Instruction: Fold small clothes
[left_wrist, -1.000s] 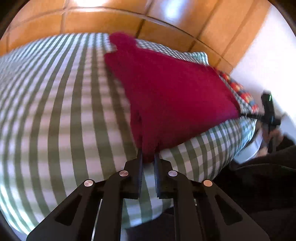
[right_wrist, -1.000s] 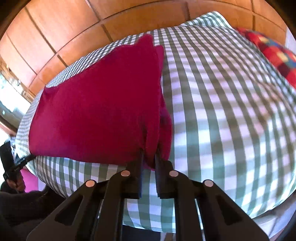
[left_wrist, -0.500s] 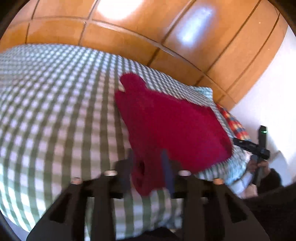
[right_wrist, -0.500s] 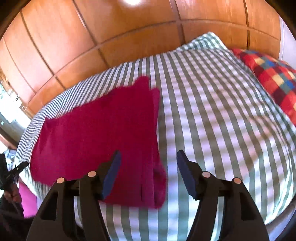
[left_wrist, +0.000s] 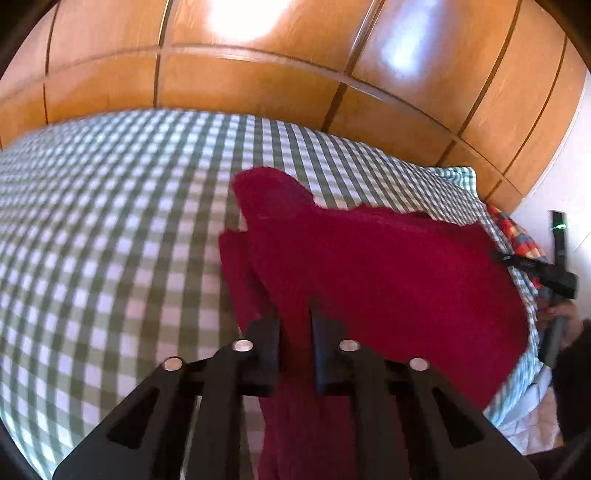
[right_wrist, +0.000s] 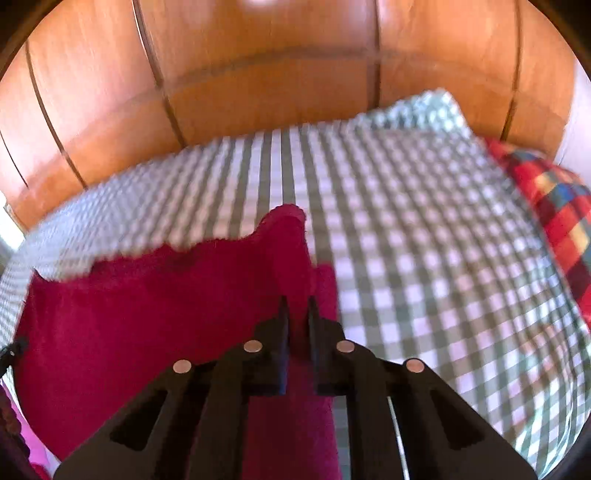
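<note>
Red garment (left_wrist: 388, 280) spread over the near part of the bed (left_wrist: 110, 221), lifted along its near edge, far hem ragged and wavy against the checks. One corner or sleeve end (left_wrist: 266, 184) poking up and away toward the headboard side, a second layer showing as a narrow strip along the garment's left edge in the left wrist view. Held at two points of the near edge: left gripper (left_wrist: 294, 321) closing on the cloth, red fabric pinched between the narrow jaws and hanging down below them; right gripper (right_wrist: 297, 314) likewise closing, cloth caught between its jaws, fabric draping past the fingers toward the bottom of the frame. From the left wrist view, right gripper (left_wrist: 532, 266) seen at the garment's far right corner, a hand (left_wrist: 561, 317) gripping its handle. Garment stretched between the two grips, its near edge at or off the bed's near edge.

Wide bare stretch of green-and-white checked cover to the left of the garment in the left view, and to the right of it in the right view (right_wrist: 424, 258). Beyond the far hem, a band of bare checks up to the wooden panelled wall (left_wrist: 258, 74). Checked pillow (right_wrist: 417, 110) at the far side against the panels, a red multicoloured plaid cushion (right_wrist: 554, 206) beside it at the right edge. Right wrist view blurred.
</note>
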